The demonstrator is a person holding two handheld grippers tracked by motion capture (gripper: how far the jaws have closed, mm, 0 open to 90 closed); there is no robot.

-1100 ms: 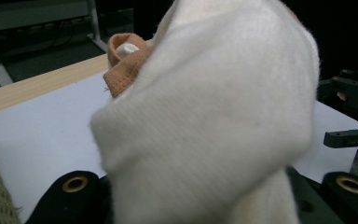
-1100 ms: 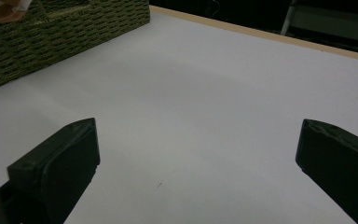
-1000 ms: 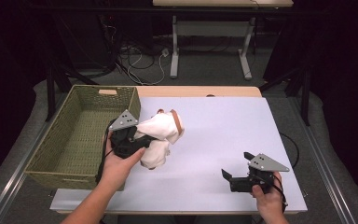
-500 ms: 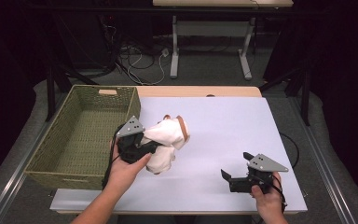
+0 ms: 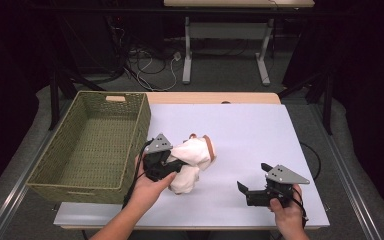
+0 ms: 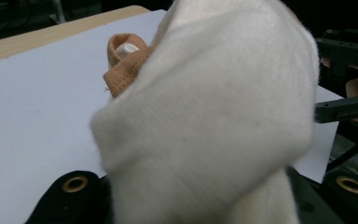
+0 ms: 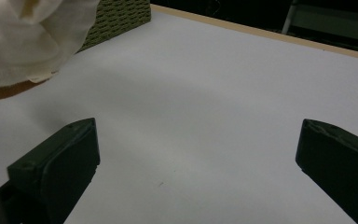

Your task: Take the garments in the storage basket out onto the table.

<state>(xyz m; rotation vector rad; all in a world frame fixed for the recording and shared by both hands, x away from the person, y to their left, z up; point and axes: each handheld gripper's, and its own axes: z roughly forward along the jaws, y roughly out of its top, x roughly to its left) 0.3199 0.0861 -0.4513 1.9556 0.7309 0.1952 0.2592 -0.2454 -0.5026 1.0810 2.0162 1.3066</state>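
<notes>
A bundled white cloth garment with a peach-coloured trimmed edge (image 5: 192, 162) is held in the left gripper (image 5: 172, 167), the jaws being closed on a fold of the fabric; in the left gripper view the cloth (image 6: 214, 116) is seen bulging over the jaws. The bundle is located near the middle of the white-covered worktop (image 5: 250, 135), just to the right of the olive-green woven rectangular basket (image 5: 92, 142), with its lower folds apparently touching or nearly touching the surface. The right gripper (image 5: 255, 187) is kept low near the front right of the worktop, its jaws spread wide with nothing between them, as is confirmed in the right gripper view, where bare white surface (image 7: 205, 116) is seen between the two black jaws.

The step in hand is judged to be the laying down of the garment for spreading or folding. It would be done well if the bundle were lowered until its weight is borne by the worktop before the grip is loosened, so that the folds are not dragged. A free edge, preferably the peach trim, should then be taken by the right gripper, and the cloth drawn out flat between the two. The basket rim should be kept clear of.
</notes>
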